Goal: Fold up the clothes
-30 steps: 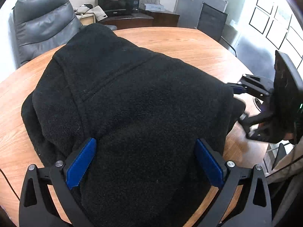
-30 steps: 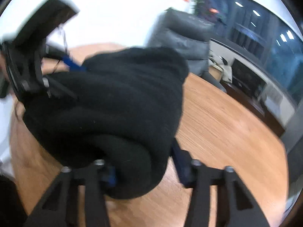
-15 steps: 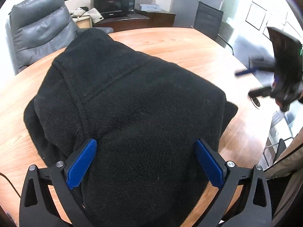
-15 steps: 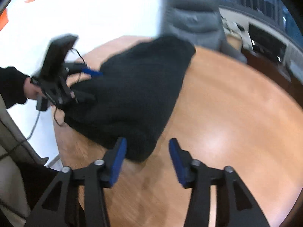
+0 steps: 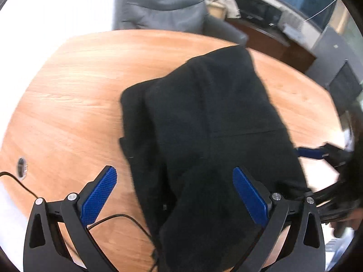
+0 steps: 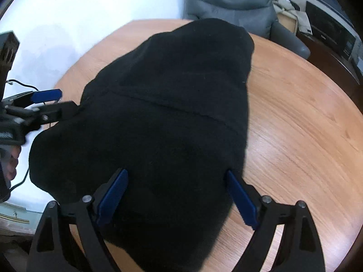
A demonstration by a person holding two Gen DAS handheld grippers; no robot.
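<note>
A black fleece garment lies folded in a thick bundle on the round wooden table. It also fills the right wrist view. My left gripper is open above the garment's near left edge, with the left finger over bare wood. My right gripper is open, its blue pads on either side of the garment's near end, not pinching it. The right gripper shows at the garment's right side in the left wrist view. The left gripper shows at the left in the right wrist view.
A grey leather chair stands behind the table. A thin black cable runs over the near table edge. A cable grommet sits in the table at the left. A dark cabinet with a microwave stands at the back right.
My left gripper has swung left and back, so the garment now sits to its right. My right gripper has come back over the garment's near end, jaws wide around it.
</note>
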